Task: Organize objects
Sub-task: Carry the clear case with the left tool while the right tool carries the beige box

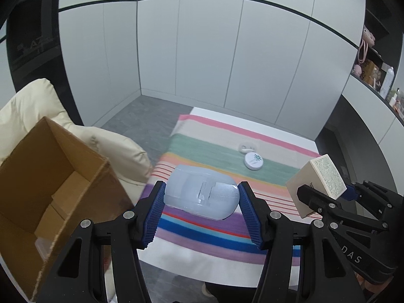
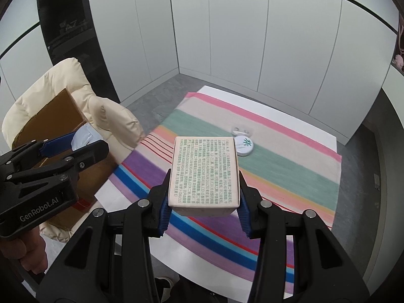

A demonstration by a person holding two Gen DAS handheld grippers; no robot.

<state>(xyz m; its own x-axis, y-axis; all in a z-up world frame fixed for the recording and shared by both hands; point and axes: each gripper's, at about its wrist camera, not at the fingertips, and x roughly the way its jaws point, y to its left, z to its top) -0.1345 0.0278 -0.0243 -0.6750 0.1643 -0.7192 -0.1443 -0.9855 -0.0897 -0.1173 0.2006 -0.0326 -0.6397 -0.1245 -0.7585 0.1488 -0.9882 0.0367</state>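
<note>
With my left gripper point(image 1: 201, 203) clamped on the case point(image 1: 201, 195) and right gripper point(image 2: 204, 200) clamped on the box point(image 2: 204, 174), both aloft, next I carry each to the carton point(image 1: 48, 176) at 9 o'clock.

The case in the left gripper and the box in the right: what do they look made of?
Case: seemingly frosted translucent plastic, with moulded ridges and a milky look. Box: likely matte printed paperboard, given its crisp folded edges and dense green text.
</note>
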